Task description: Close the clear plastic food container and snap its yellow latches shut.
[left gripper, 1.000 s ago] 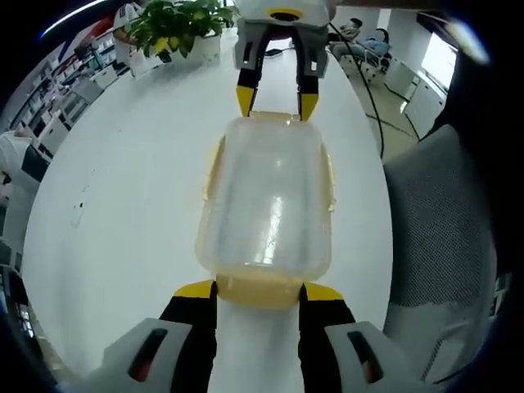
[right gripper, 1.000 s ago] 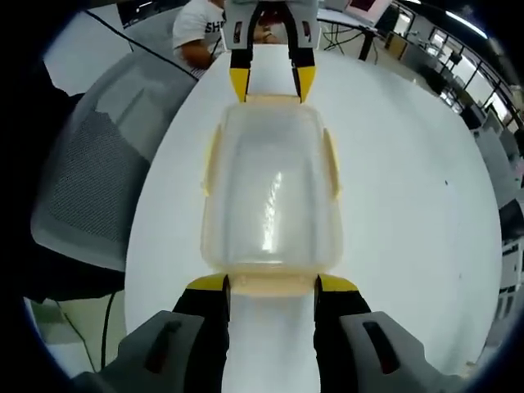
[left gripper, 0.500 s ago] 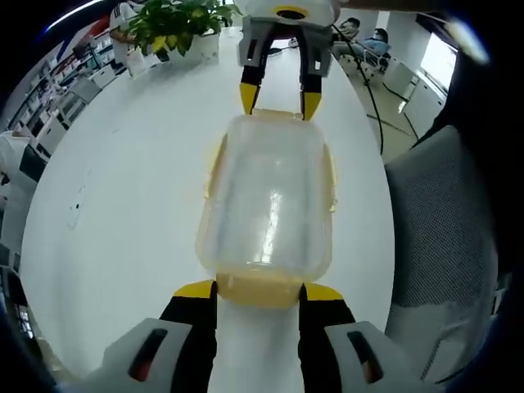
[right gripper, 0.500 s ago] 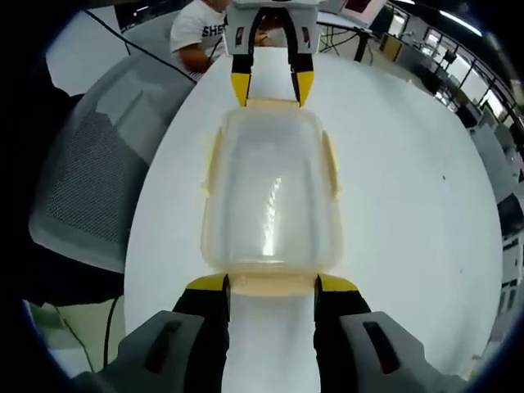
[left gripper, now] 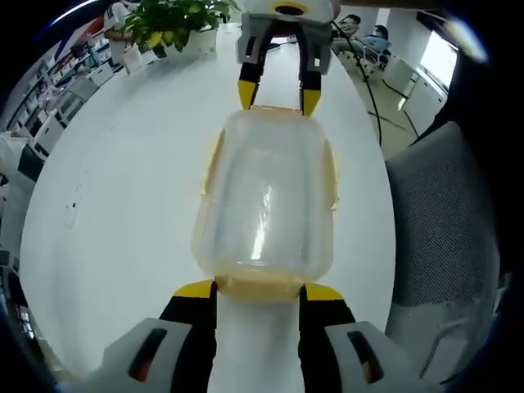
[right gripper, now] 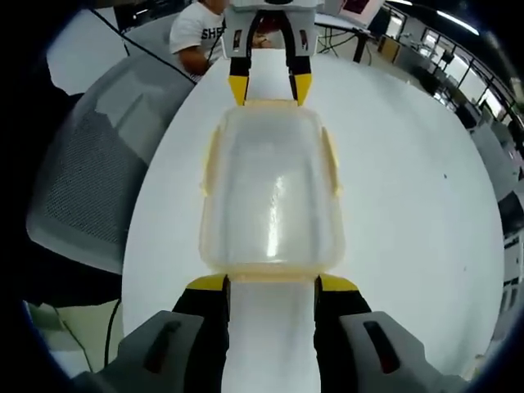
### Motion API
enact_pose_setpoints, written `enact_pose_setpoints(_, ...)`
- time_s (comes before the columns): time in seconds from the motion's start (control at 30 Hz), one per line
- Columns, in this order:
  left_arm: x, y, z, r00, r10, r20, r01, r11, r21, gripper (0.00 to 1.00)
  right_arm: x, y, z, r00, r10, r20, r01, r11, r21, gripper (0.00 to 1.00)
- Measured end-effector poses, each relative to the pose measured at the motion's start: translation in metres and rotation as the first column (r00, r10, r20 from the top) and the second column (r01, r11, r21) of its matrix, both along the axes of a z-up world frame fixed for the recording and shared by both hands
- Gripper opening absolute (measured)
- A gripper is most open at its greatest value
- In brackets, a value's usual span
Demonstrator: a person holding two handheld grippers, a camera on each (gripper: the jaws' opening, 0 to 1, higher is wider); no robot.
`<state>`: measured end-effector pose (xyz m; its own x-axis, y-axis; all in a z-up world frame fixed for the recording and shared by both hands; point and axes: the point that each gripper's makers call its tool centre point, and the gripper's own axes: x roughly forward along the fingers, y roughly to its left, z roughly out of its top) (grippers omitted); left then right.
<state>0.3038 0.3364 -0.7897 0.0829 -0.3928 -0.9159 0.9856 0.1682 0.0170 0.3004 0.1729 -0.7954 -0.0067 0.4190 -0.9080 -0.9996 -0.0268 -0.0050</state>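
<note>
We see a large round white table [left gripper: 123, 205] with a grey mesh office chair [left gripper: 442, 246] beside it. The clear rectangular plastic food container with yellow latches [left gripper: 266, 205] sits lid-on at the table's middle, lengthwise between both tools. Our left gripper [left gripper: 258, 291] has its yellow-tipped jaws spread wide at the near end latch, gripping nothing; the right gripper [right gripper: 270, 282] is just as wide at the opposite end, nothing clamped. A green potted plant [left gripper: 168, 20] stands at the far edge.
</note>
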Motion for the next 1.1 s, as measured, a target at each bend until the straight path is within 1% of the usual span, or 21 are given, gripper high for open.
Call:
enact_pose_setpoints(0.27,0.0,0.0,0.0,1.0,-0.006,-0.013,0.006,1.0,0.013,0.34,0.0,0.0,0.0,1.0,0.011,0.004,-0.011,1.0,0.009,0.38)
enact_pose_setpoints(0.43,0.0,0.0,-0.001,1.0,-0.004,-0.012,0.005,1.0,0.014,0.34,0.004,0.0,0.001,1.0,0.011,0.027,-0.012,1.0,0.011,0.39)
enact_pose_setpoints(0.57,0.0,0.0,-0.002,1.0,-0.013,-0.009,0.013,1.0,0.023,0.36,0.004,-0.001,0.002,1.0,-0.013,0.012,0.013,1.0,0.017,0.39)
enact_pose_setpoints(0.63,0.0,0.001,-0.004,1.0,-0.017,-0.007,0.017,0.999,0.034,0.38,0.005,-0.002,0.002,1.0,-0.023,0.009,0.023,1.0,0.021,0.41)
enact_pose_setpoints(0.7,-0.001,0.001,-0.005,1.0,-0.018,-0.009,0.018,0.999,0.037,0.38,0.006,-0.003,0.002,1.0,-0.031,0.002,0.031,0.999,0.027,0.43)
enact_pose_setpoints(0.87,-0.002,0.003,-0.005,1.0,-0.011,-0.016,0.012,0.999,0.042,0.37,0.005,-0.01,0.002,0.998,-0.057,-0.01,0.057,0.998,0.037,0.42)
enact_pose_setpoints(0.93,-0.003,0.007,-0.004,1.0,0.011,-0.024,-0.01,0.999,0.045,0.37,0.004,-0.013,0.003,0.997,-0.07,-0.018,0.071,0.997,0.042,0.42)
enact_pose_setpoints(0.97,-0.005,0.007,-0.002,0.998,0.048,-0.041,-0.047,0.998,0.031,0.36,0.003,-0.013,0.005,0.996,-0.086,-0.03,0.088,0.995,0.053,0.42)
enact_pose_setpoints(1.0,-0.006,0.004,0.002,0.992,0.103,-0.069,-0.104,0.995,-0.008,0.35,0.001,-0.013,0.008,0.991,-0.12,-0.059,0.124,0.989,0.077,0.42)
enact_pose_setpoints(1.03,-0.006,0.002,0.006,0.987,0.133,-0.084,-0.137,0.99,-0.04,0.34,0.001,-0.014,0.01,0.988,-0.138,-0.07,0.144,0.986,0.086,0.42)
enact_pose_setpoints(1.1,-0.004,0.003,0.011,0.978,0.185,-0.093,-0.191,0.979,-0.072,0.33,0.004,-0.016,0.014,0.981,-0.176,-0.079,0.184,0.977,0.105,0.4)
